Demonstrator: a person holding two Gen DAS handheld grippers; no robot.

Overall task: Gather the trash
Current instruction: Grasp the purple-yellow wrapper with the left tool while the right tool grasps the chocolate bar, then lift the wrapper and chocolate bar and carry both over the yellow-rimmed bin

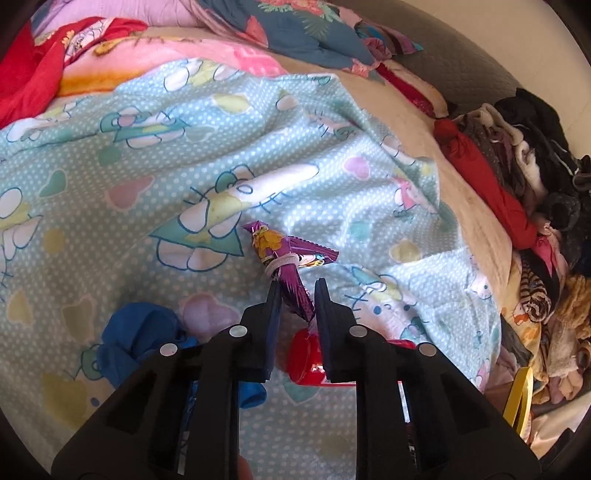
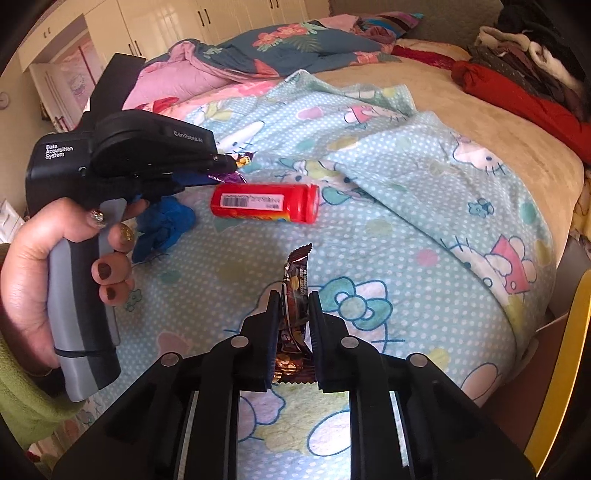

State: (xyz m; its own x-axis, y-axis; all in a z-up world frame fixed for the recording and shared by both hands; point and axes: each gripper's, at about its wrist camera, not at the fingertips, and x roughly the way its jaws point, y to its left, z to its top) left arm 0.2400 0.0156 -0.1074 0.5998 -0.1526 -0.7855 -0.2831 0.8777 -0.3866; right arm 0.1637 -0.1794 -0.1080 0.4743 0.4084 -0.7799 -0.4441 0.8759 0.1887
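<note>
My left gripper [image 1: 297, 288] is shut on a purple snack wrapper [image 1: 286, 254] and holds it above the blue Hello Kitty blanket [image 1: 147, 177]. It also shows in the right wrist view [image 2: 225, 168], with the purple wrapper [image 2: 236, 177] at its tips. My right gripper [image 2: 293, 299] is shut on a brown chocolate-bar wrapper [image 2: 295, 284], held upright over the blanket [image 2: 406, 221]. A red cylindrical can [image 2: 264, 203] lies on its side on the blanket between the two grippers; it also shows under the left fingers [image 1: 306, 356]. A crumpled blue item [image 2: 164, 225] lies left of the can, also seen in the left wrist view [image 1: 136, 343].
A pile of clothes [image 1: 524, 192] lines the bed's right side. Pink and floral quilts [image 2: 280, 48] are heaped at the far end. A yellow edge [image 2: 557, 369] stands at the right by the bed. White cupboards [image 2: 147, 29] are behind.
</note>
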